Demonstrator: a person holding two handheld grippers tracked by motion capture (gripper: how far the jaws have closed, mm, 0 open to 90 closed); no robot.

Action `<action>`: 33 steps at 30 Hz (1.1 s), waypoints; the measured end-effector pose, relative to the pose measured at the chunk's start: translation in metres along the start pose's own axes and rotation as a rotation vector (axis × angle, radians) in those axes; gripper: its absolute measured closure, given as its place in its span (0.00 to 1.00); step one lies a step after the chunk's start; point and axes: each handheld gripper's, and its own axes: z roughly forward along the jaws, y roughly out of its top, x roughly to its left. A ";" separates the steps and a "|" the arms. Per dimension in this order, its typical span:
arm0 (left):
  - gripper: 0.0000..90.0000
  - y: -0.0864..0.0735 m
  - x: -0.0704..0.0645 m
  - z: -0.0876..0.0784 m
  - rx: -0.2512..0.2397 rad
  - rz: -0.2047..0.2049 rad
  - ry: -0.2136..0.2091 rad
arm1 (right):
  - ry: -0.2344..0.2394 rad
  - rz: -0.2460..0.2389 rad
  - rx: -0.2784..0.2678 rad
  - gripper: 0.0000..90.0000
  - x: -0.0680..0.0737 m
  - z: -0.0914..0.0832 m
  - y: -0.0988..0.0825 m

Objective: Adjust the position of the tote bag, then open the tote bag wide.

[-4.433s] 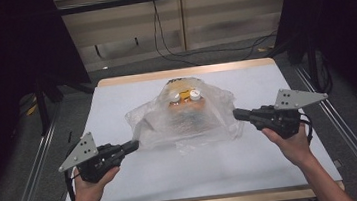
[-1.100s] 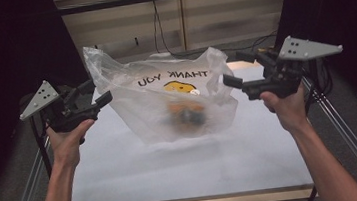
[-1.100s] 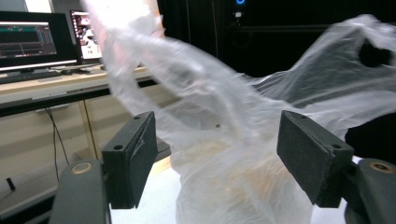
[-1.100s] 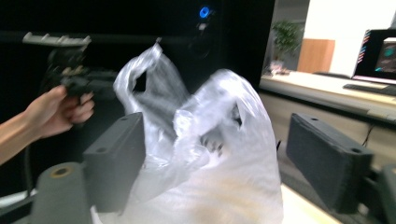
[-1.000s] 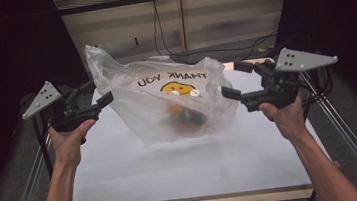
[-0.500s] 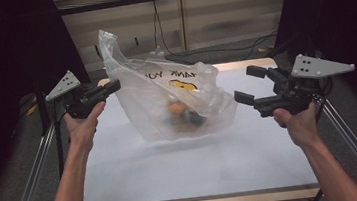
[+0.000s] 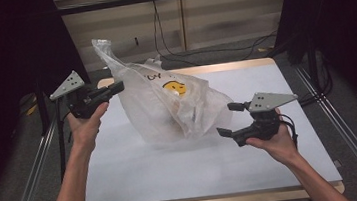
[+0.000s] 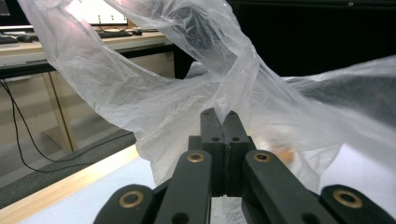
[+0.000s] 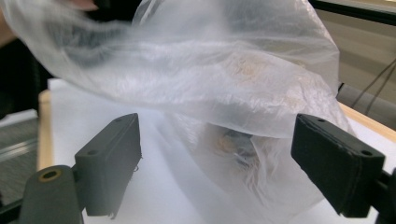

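You are working over a white table (image 7: 139, 180), and the clear plastic bag (image 7: 167, 106) is sitting near its middle, leaning toward your left side, with one upper corner drawn up off the surface. Its printed smiley face is showing on the side turned to you, and something small and orange-brown is resting in the bottom, too blurred through the film to identify.

Your left gripper (image 7: 115, 88) is holding that raised corner: in the left gripper view its jaws are standing fully together, with a thin fold of film seemingly pinched at their tips. Your right gripper (image 9: 229, 168) is hanging low beside the bag's right flank with its jaws wide apart and gripping nothing; the film is billowing just beyond them.

Judging by its look, the bag is handling as light, limp and slippery, so it is likely sagging wherever it is unsupported, with the contents shifting toward the lowest point. You are probably best taking it by a bunched handle or the rim, gathering several layers, since a single layer could slide out or tear.
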 end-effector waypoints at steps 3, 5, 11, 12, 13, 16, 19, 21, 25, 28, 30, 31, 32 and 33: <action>1.00 0.000 0.000 -0.001 0.001 0.006 0.004 | -0.017 -0.011 -0.012 0.18 -0.004 0.008 0.005; 1.00 0.000 -0.001 0.000 -0.001 0.001 0.004 | -0.021 -0.011 -0.013 0.18 -0.007 0.011 0.007; 1.00 -0.004 0.000 0.003 0.013 0.003 -0.012 | -0.024 0.005 -0.048 0.44 -0.019 0.030 0.016; 1.00 -0.005 0.000 0.004 0.016 0.002 -0.011 | -0.024 0.002 -0.051 0.51 -0.020 0.032 0.018; 1.00 -0.006 -0.001 0.004 0.025 0.006 -0.008 | -0.021 0.002 -0.049 0.53 -0.021 0.035 0.021; 1.00 -0.010 -0.001 0.007 0.039 0.013 -0.019 | -0.006 -0.003 -0.037 0.75 -0.026 0.043 0.025; 1.00 -0.013 -0.002 0.008 0.058 0.020 -0.024 | 0.020 0.012 -0.037 0.93 -0.031 0.049 0.024; 1.00 -0.016 -0.001 0.009 0.061 0.015 -0.027 | 0.032 0.024 -0.034 1.00 -0.034 0.051 0.023; 1.00 -0.020 0.000 0.010 0.073 0.013 -0.017 | 0.036 0.041 -0.031 1.00 -0.036 0.054 0.021; 1.00 -0.026 0.001 0.011 0.076 -0.001 -0.023 | 0.012 0.051 -0.035 1.00 -0.041 0.055 0.021; 1.00 -0.027 0.002 0.012 0.085 0.006 -0.022 | 0.006 0.058 -0.023 1.00 -0.046 0.057 0.020; 1.00 -0.028 0.002 0.013 0.090 0.004 -0.017 | 0.006 0.058 -0.023 1.00 -0.046 0.057 0.020; 1.00 -0.032 0.003 0.015 0.108 0.013 -0.023 | -0.013 0.066 -0.010 1.00 -0.053 0.058 0.017; 1.00 -0.032 0.003 0.015 0.108 0.013 -0.023 | -0.013 0.066 -0.010 1.00 -0.053 0.058 0.017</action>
